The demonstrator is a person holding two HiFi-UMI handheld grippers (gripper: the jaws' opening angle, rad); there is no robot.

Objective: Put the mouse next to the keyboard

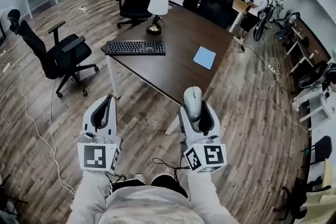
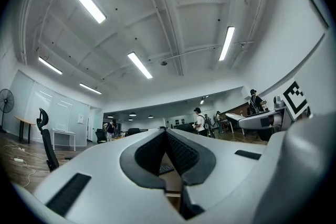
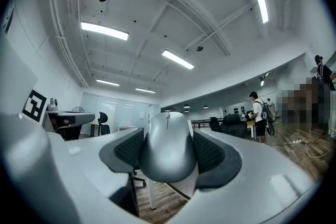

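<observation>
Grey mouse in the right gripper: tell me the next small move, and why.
Probably carry the right gripper forward and left, toward the bare wood just right of the black keyboard. It is shut on the smooth grey computer mouse but hangs over the floor, short of the dark brown wooden table, where the keyboard lies near the left corner.

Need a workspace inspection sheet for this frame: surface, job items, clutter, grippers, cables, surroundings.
Surface: dark table, mostly bare.
Job's things: keyboard on the table's left part; mouse off the table, held in front of it.
Clutter: lamp behind the keyboard; blue sheet to its right.
Grippers: left gripper shut, empty; right gripper shut on the mouse.
Cables: white cable on the floor at left; second cable at right.
Surroundings: office chair beside the table; person standing beyond it.
</observation>
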